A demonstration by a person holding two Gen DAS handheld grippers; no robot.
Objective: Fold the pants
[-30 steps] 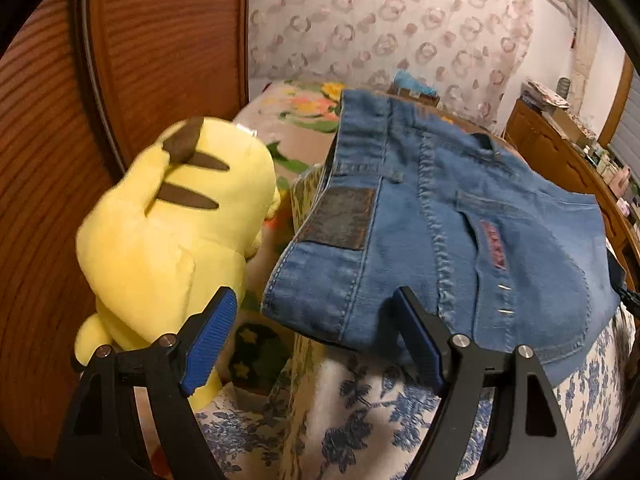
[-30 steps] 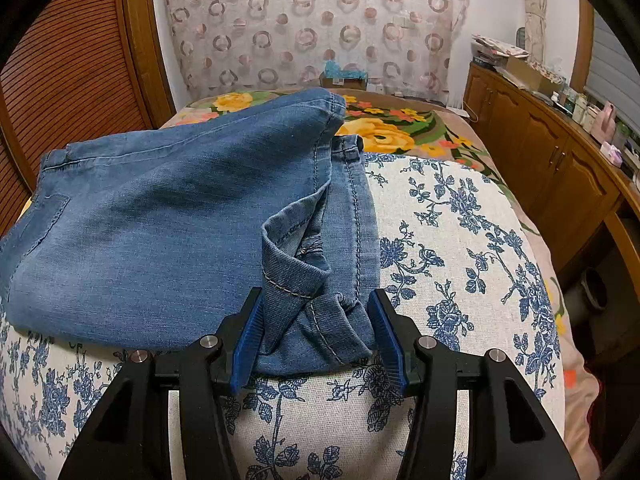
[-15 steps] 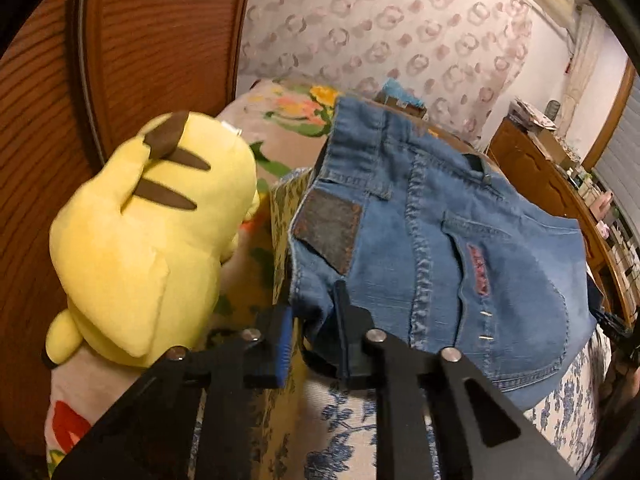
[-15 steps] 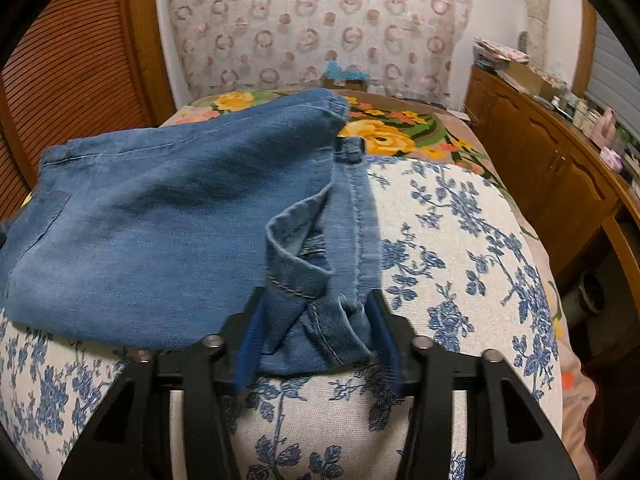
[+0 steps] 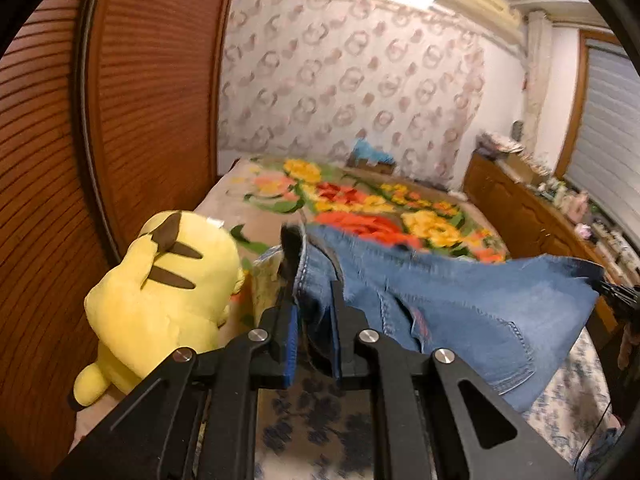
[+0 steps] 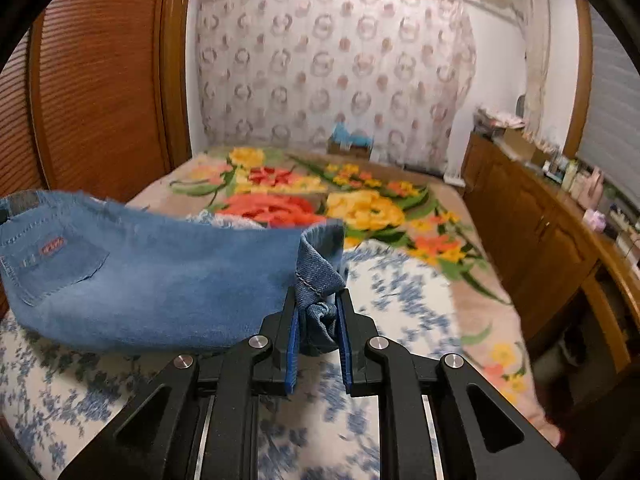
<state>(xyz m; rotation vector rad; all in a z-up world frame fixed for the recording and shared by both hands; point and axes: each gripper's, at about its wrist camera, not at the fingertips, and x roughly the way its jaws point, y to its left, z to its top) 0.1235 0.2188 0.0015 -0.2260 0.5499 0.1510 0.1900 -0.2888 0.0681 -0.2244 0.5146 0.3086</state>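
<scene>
The blue denim pants [image 5: 460, 304] hang lifted off the bed, stretched between my two grippers. My left gripper [image 5: 314, 320] is shut on the waistband corner next to the dark patch. My right gripper [image 6: 318, 316] is shut on the bunched leg hems at the other end of the pants [image 6: 160, 276]. A back pocket with a red label [image 6: 52, 246] faces the right wrist camera. The fabric sags in the middle above the blue-flowered cover [image 6: 400, 300]. The right gripper's tip shows at the far right of the left wrist view [image 5: 618, 292].
A yellow plush toy [image 5: 160, 296] lies at the bed's left edge against the brown slatted wardrobe doors [image 5: 120, 100]. A bright flower blanket [image 6: 340, 200] covers the far half of the bed. A wooden cabinet with bottles [image 6: 552, 216] runs along the right side.
Both grippers closed on the pants and lifted them off the bed. The right gripper went from open around the hems to shut on them. Both views are blurred by upward motion.
</scene>
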